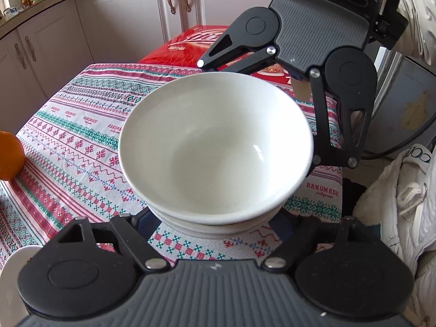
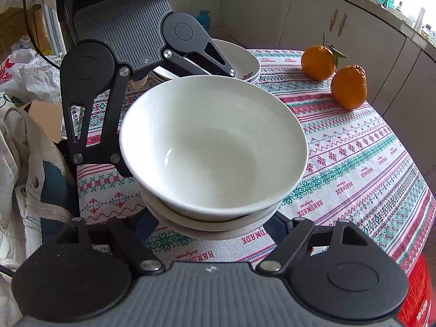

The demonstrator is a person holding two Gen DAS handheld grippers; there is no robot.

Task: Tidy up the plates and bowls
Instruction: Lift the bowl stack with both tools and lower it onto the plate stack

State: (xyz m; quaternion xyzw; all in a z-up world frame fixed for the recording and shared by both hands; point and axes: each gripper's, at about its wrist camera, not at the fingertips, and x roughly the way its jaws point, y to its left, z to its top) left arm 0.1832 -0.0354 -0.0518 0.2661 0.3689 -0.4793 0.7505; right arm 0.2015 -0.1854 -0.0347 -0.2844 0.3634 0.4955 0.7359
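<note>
Kitchen table, patterned cloth (image 1: pixel 81 136): my left gripper (image 1: pixel 215 220) and right gripper (image 2: pixel 215 220), jaws spread wide, cradle stacked bowls (image 1: pixel 215 147). Best lift level, both sides together.

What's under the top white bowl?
The top bowl sits nested in at least one more white bowl, of which only rim edges show. How many are stacked, and the tablecloth directly beneath, are hidden.
</note>
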